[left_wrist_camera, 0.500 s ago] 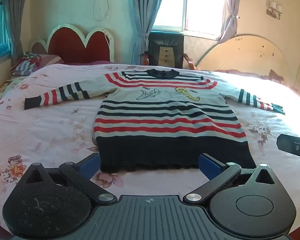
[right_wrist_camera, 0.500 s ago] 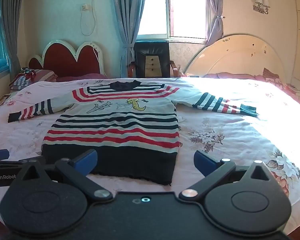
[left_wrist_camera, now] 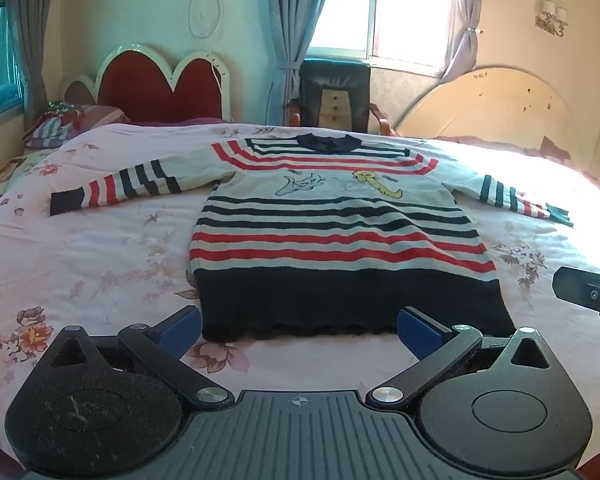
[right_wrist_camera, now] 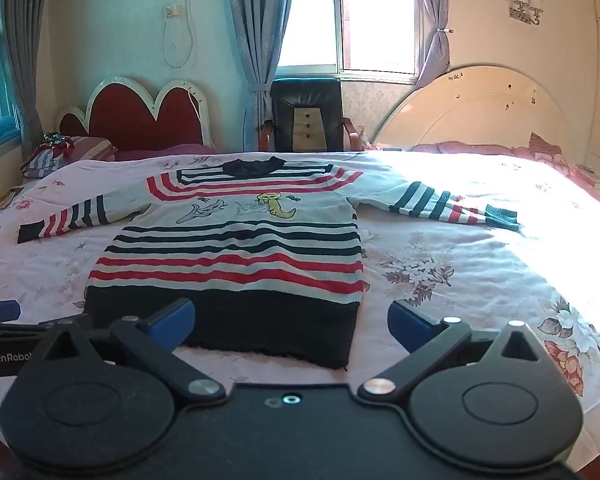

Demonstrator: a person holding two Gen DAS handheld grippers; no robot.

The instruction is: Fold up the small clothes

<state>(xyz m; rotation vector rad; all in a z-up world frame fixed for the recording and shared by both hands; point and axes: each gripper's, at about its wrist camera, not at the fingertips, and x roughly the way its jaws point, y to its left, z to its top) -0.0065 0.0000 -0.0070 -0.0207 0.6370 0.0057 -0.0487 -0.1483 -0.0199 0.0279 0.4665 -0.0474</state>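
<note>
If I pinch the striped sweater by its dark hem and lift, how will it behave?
The sweater looks like soft knit lying flat on the bed, so it will probably droop and fold from the pinch. Its spread sleeves would likely trail and drag. It probably grips the cover, so a push may bunch it.

Striped sweater (right_wrist_camera: 236,248) laid flat on floral bedspread (right_wrist_camera: 460,280), sleeves spread out, dark hem nearest. Right gripper (right_wrist_camera: 290,320) held above hem's right corner, blue pads (right_wrist_camera: 172,316) wide apart, nothing gripped. Left gripper (right_wrist_camera: 0,320) seen at left edge. Black chair (right_wrist_camera: 306,114) placed behind bed, under window (right_wrist_camera: 348,16).
</note>
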